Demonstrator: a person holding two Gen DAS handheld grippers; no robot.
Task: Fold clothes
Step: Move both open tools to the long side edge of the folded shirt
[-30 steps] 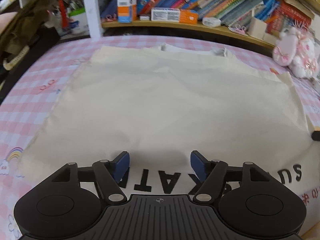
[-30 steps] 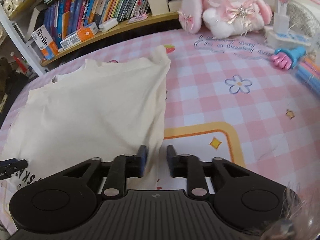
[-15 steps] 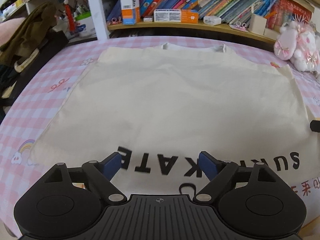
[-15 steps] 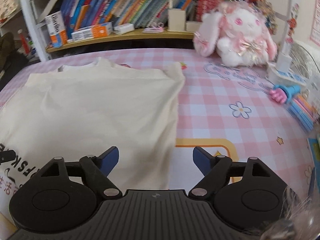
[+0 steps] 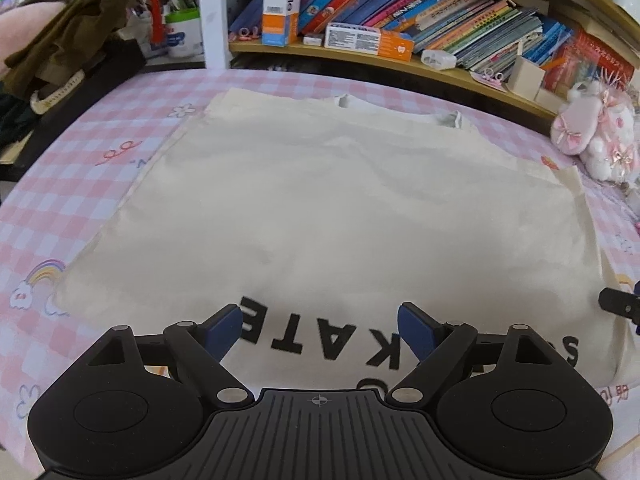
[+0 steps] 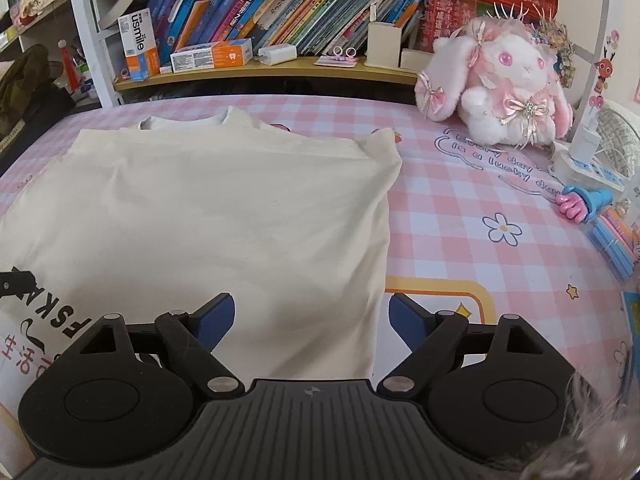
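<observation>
A cream T-shirt (image 5: pixel 340 208) lies flat on the pink checked tablecloth (image 5: pixel 80 168), collar (image 5: pixel 400 110) at the far side. Black lettering (image 5: pixel 288 332) runs along its near edge. My left gripper (image 5: pixel 318 316) hovers open over that lettered edge with nothing between its blue pads. My right gripper (image 6: pixel 311 304) is open above the right side edge of the T-shirt (image 6: pixel 208 208), one pad over cloth and the other over the tablecloth (image 6: pixel 460 240). Each gripper's tip shows in the other's view: the right gripper (image 5: pixel 616 302), the left gripper (image 6: pixel 16 282).
A pink plush rabbit (image 6: pixel 500 80) sits at the far right. A pink hand toy (image 6: pixel 580 204), a bundle of pens (image 6: pixel 612 236) and a power strip (image 6: pixel 588 164) lie at the right edge. The bookshelf (image 5: pixel 400 20) lines the back. Dark clothes (image 5: pixel 60 52) are heaped far left.
The right gripper was nearly shut on the shirt's side edge and now stands wide open, rolled level. The left gripper has opened wider and drawn back, baring the lettering.
</observation>
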